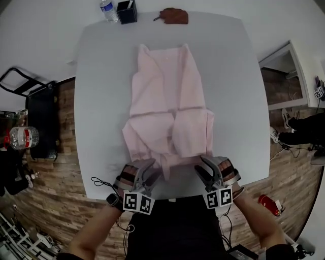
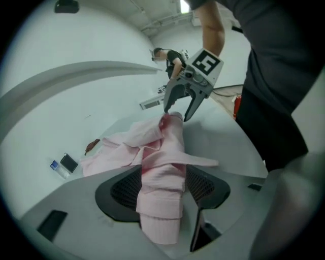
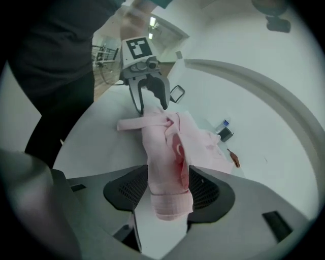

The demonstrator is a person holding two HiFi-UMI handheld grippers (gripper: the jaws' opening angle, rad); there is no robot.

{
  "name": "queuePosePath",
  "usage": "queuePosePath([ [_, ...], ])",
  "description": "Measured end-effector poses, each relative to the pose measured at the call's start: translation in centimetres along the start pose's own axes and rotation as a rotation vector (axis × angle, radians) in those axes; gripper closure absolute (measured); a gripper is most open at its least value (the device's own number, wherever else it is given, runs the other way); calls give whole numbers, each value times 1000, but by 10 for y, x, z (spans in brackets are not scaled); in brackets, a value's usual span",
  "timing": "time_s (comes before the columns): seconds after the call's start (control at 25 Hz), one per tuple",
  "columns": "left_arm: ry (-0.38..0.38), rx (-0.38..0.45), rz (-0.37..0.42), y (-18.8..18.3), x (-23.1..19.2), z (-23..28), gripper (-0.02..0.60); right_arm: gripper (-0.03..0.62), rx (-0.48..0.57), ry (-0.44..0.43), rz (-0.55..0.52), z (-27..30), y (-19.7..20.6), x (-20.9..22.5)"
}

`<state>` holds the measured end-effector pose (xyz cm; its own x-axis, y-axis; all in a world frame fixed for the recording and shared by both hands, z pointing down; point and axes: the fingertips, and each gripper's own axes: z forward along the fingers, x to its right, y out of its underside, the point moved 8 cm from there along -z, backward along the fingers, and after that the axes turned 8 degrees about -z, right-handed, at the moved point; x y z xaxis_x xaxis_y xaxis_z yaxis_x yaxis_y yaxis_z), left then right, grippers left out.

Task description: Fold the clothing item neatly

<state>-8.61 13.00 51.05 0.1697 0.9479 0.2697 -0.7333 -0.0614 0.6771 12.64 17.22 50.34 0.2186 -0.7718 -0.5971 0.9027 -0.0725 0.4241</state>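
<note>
White table (image 1: pixel 96 101) over a wood floor (image 1: pixel 66 152) carries the pink shirt (image 1: pixel 167 96), which lies flat in the middle with its sleeves folded in over the lower half. The left gripper (image 1: pixel 152 168) and right gripper (image 1: pixel 201 166) sit at the shirt's near edge, one on each side. Both have their jaws spread wide, with a bunched strip of pink cloth lying unclamped between the pads. A water bottle (image 1: pixel 108 10), black box (image 1: pixel 127 11) and brown object (image 1: pixel 174 15) stand at the far edge
</note>
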Motion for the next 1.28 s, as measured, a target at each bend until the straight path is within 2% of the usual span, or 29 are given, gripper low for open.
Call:
queuePosePath([
  [0.16,24,-59,53,9,4,16,325,355,-24,-1,-115,10,15,-11],
  [0.52,27,-117,59,18,6,38,325,355,-56,-5,-179,33,25,-16],
  [0.68,12,-106,8,21,2,40,330,356,-74,20,-182,40,23,-13],
  [0.72,8,-100,-14,21,0,40,352,366,-79,25,-180,40,22,-13],
  [0.8,10,-91,-47,21,-5,39,461,463,-85,38,-158,37,19,-11],
  [0.84,22,-90,-59,20,-8,39,490,484,-86,40,-142,36,17,-9],
  [0.92,61,-101,-69,18,-11,36,504,493,-84,32,-116,33,12,-3],
  [1.16,190,-155,-67,-9,-30,3,506,497,-62,-17,-127,3,-7,21],
  [1.28,262,-187,-71,-25,-35,-15,505,497,-51,-69,-126,-13,-16,29],
])
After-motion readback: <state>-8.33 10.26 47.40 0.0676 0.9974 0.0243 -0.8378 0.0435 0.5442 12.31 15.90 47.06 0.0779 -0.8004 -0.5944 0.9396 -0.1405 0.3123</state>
